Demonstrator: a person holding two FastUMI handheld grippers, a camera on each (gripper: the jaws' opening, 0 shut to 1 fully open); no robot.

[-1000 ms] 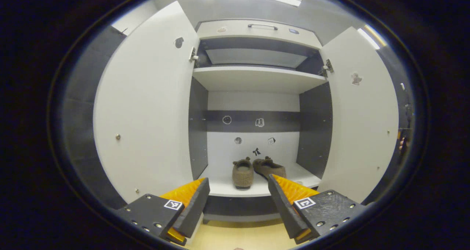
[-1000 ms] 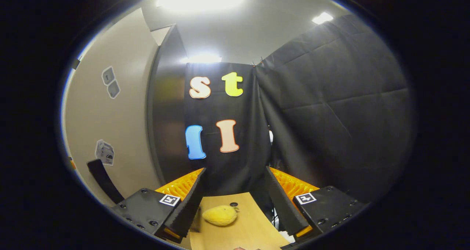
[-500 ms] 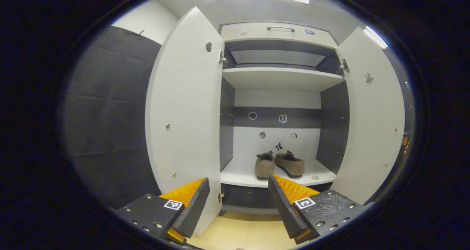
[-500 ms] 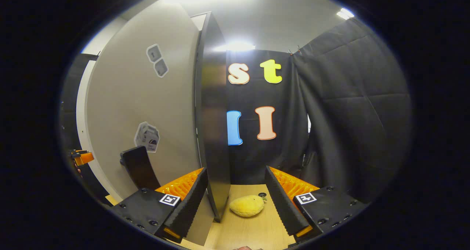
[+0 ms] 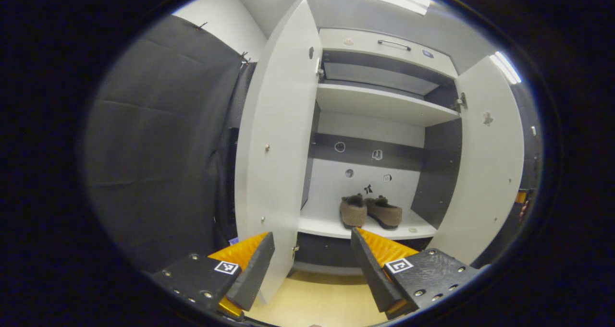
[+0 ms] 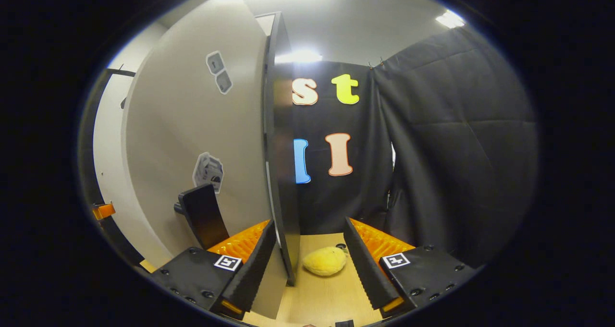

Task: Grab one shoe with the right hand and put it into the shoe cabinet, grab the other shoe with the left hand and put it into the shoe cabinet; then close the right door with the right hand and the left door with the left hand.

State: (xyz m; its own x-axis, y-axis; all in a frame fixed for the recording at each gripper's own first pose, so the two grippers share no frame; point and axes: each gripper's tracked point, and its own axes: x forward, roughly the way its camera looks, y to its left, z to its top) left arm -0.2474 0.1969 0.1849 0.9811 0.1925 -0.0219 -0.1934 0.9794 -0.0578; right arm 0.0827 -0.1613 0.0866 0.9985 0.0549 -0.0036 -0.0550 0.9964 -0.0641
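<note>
Left hand-held gripper (image 5: pixel 312 264) gapes before shoe cabinet (image 5: pixel 384 101) holding two shoes (image 5: pixel 370 211).

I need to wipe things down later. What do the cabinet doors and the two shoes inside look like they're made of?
Left door, right door: probably laminated board, with smooth, matte white faces and a dark edge in the right gripper view. Shoes: brown and fuzzy, likely felt or fleece; the exact fabric can't be told.

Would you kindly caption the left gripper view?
Open left gripper faces the open cabinet, both shoes inside.
</note>
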